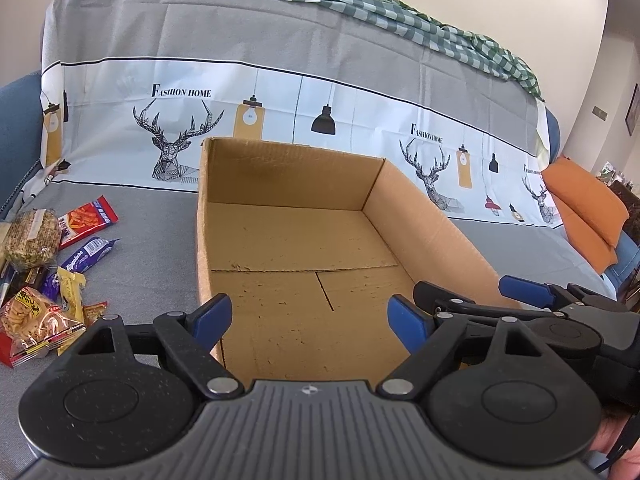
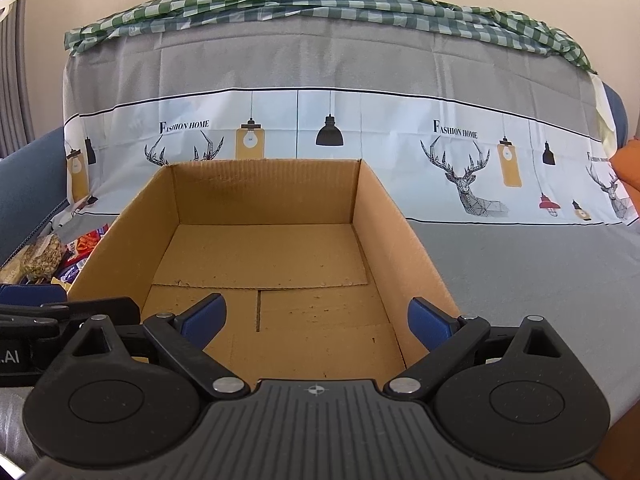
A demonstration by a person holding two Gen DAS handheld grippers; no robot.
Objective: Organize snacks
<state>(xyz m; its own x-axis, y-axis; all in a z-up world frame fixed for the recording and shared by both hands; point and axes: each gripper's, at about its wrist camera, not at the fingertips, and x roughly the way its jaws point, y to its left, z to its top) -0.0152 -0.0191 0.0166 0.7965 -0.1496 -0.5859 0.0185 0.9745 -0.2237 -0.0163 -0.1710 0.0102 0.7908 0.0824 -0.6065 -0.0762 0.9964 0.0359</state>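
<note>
Left wrist view: left claw (image 1: 310, 316) wide open, nothing between blue pads, hovering over near-left edge of box (image 1: 424, 216). Right claw (image 1: 456, 298) visible just right of it, over the box's near-right wall. Right wrist view: right claw (image 2: 318, 316) also spread wide, nothing held, above near end of box (image 2: 132, 216). Box open-topped, no contents, sitting on sofa (image 1: 140, 240) seat against the deer-print cover (image 1: 280, 92). Snacks (image 1: 52, 264) piled left of box on the seat, apart from it: red packs, purple wrapper, yellow wrappers, clear bag of seeded cake. Same pile (image 2: 48, 258) partly hidden behind box's left wall. Orange cushion (image 1: 588, 208) well right of box.
</note>
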